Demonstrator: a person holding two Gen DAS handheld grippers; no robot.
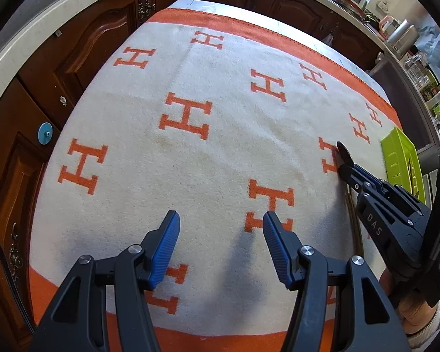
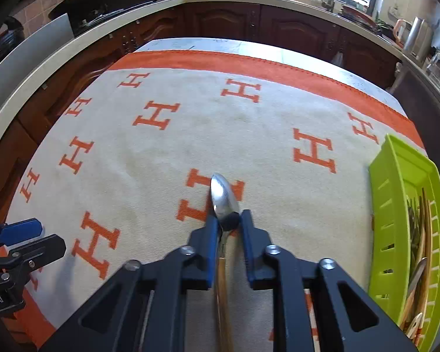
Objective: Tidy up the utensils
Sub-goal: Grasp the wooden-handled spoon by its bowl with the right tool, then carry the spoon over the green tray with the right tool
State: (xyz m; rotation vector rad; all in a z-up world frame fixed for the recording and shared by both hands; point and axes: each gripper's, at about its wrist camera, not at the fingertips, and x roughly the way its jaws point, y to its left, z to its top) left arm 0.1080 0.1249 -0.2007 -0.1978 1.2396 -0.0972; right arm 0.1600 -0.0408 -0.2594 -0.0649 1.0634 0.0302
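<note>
Right up close in our right-hand view, the right gripper (image 2: pixel 230 220) has its blue pads narrowed in on a spoon (image 2: pixel 224 198), around the neck just below the shiny bowl. The left pad looks like it's touching; on the right side we honestly can't tell if there's a sliver of gap. Its wooden-looking handle runs back under the jaws, and the bowl pokes out ahead over the orange-and-cream H-pattern blanket (image 2: pixel 249 117).

So we reckon we're at the grab step for this spoon. Whether it's off the cloth yet, we can't say.

Next move, as we see it: make sure the pinch is firm, lift, then swing over to the green tray (image 2: pixel 396 176) sitting at the right edge of the blanket, which already has several utensils lying lengthwise in it. Lining the spoon up with those should matter, since the tray is narrow.

Our left gripper (image 1: pixel 221 220) hangs about half open over bare blanket, holding nothing.
</note>
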